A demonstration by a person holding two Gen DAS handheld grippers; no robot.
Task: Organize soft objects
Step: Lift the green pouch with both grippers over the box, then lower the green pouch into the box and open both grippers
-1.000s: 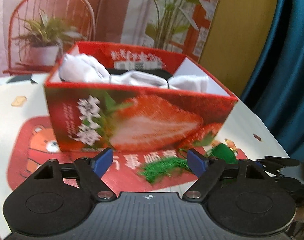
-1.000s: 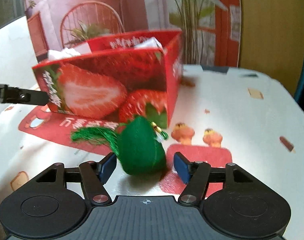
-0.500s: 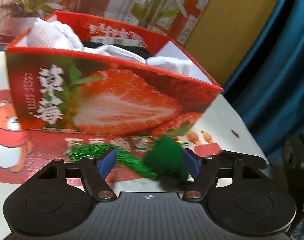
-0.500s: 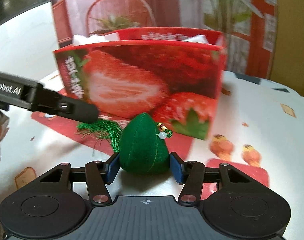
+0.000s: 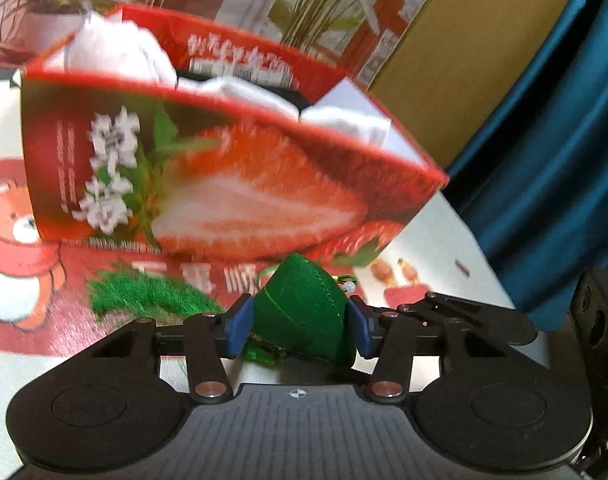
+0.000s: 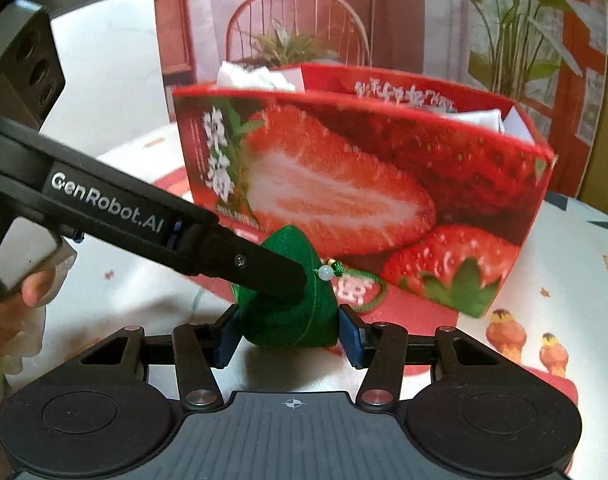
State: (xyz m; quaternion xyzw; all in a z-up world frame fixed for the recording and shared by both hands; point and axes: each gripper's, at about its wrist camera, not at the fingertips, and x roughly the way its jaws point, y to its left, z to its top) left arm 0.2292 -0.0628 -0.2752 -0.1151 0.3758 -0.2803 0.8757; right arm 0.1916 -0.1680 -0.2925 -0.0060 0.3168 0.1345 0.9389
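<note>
While its jaws were closing, the left gripper [image 5: 300, 326] squeezed the green pouch [image 5: 304, 312], the right gripper [image 6: 290, 338] pinched it too, beside the strawberry box [image 6: 356, 184].

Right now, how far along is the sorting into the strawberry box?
Done: white soft items already sit inside the strawberry box. In hand: the green stuffed pouch sits on the table in front of the box, between the jaws of both the right gripper and the left gripper; the left jaws are closing on it. Left: lifting the pouch, tassel included, into the box.
</note>
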